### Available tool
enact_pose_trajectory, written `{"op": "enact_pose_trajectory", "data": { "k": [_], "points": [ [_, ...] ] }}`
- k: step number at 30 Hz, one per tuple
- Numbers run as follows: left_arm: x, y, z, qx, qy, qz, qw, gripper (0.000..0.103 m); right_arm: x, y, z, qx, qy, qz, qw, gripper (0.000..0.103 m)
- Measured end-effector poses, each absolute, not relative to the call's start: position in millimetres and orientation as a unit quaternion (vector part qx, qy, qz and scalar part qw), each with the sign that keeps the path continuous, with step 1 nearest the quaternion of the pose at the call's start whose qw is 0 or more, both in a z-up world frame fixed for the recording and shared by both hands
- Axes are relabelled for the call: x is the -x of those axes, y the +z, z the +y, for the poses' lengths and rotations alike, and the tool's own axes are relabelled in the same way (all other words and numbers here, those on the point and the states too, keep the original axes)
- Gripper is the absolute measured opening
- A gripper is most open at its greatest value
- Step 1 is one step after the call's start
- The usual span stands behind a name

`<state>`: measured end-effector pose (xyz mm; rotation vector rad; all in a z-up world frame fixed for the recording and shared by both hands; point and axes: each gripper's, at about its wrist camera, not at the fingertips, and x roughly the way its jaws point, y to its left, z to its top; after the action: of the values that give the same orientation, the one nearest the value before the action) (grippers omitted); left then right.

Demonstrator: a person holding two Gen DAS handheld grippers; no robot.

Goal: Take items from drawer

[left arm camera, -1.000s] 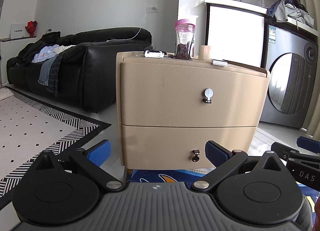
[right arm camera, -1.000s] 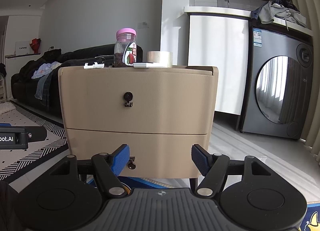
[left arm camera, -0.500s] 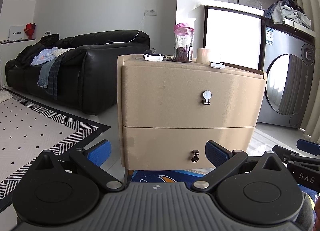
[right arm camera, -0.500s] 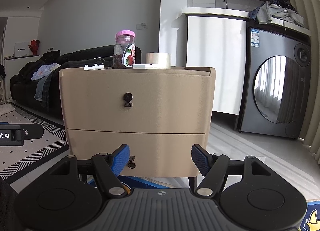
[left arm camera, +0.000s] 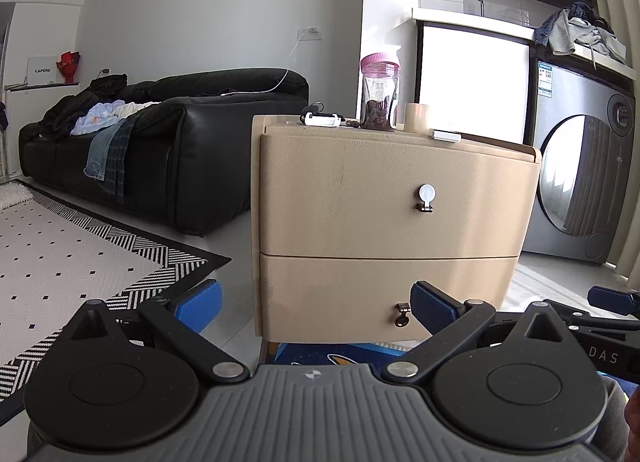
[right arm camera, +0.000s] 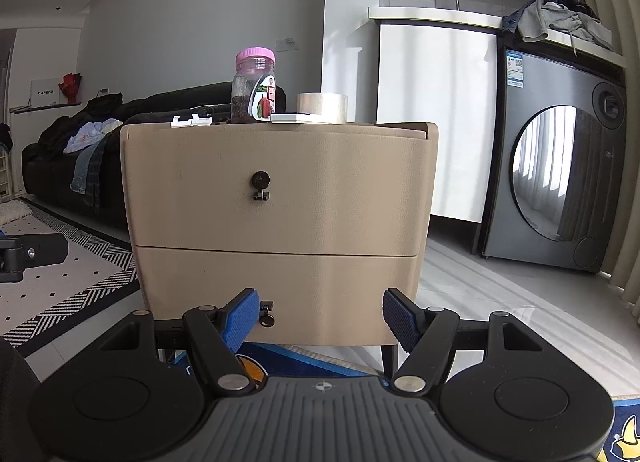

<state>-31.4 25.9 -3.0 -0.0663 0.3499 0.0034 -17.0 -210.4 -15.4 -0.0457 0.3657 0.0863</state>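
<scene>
Living room, pale tiled floor, patterned black-and-white rug (left arm camera: 60,262) at 9 o'clock, black leather sofa (left arm camera: 160,142) behind it, grey front-loading washing machine (right arm camera: 560,166) at 2 o'clock.

Item 1 — beige two-drawer bedside cabinet (right arm camera: 280,198), dead ahead at 12 o'clock, standing on short legs. Both drawers shut. Upper drawer front (right arm camera: 276,186) carries a small round pull knob (right arm camera: 260,182); lower drawer front (right arm camera: 280,294) carries a similar dark knob (right arm camera: 266,316). Each front runs long side to side and faces me squarely in the right view, slightly angled in the left.

Item 2 — on top: clear plastic jar with pink lid (right arm camera: 254,86), roll of tape (right arm camera: 322,106), flat white box (right arm camera: 294,117), white clip-like object (right arm camera: 191,120).

Item 3 — my left gripper (left arm camera: 316,308), blue pads spread wide, empty, low, well short of the cabinet.

Item 4 — my right gripper (right arm camera: 316,316), pads likewise apart, empty; the lower knob shows just inside its left pad (right arm camera: 240,318), though some way off yet.

Step in hand, as I judge it: the approach — nothing opened. Next move calls for closing one gripper on a knob and pulling straight back toward me, perpendicular to the drawer front. Contents unseen.
</scene>
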Motion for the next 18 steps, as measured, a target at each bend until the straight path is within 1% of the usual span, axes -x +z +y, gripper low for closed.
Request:
{"op": "enact_pose_trajectory", "data": {
  "k": [5, 11, 14, 17, 18],
  "points": [
    [38, -5, 37, 0.04, 0.013, 0.163, 0.986, 0.103, 15, -15, -206, 0.039, 0.058, 0.174, 0.982, 0.072],
    [54, -1, 61, 0.047, 0.041, 0.148, 0.987, 0.103, 15, -16, -206, 0.019, 0.063, 0.171, 0.983, 0.073],
    [76, 16, 80, 0.056, 0.056, 0.085, 0.993, 0.103, 19, -12, -200, 0.024, 0.07, 0.168, 0.983, 0.073],
    [94, 49, 103, 0.038, 0.073, 0.016, 0.996, 0.103, 26, -3, -197, 0.027, 0.073, 0.159, 0.984, 0.074],
    [96, 62, 110, 0.026, 0.086, 0.008, 0.996, 0.103, 28, 2, -198, 0.027, 0.068, 0.159, 0.985, 0.074]
  ]
}}
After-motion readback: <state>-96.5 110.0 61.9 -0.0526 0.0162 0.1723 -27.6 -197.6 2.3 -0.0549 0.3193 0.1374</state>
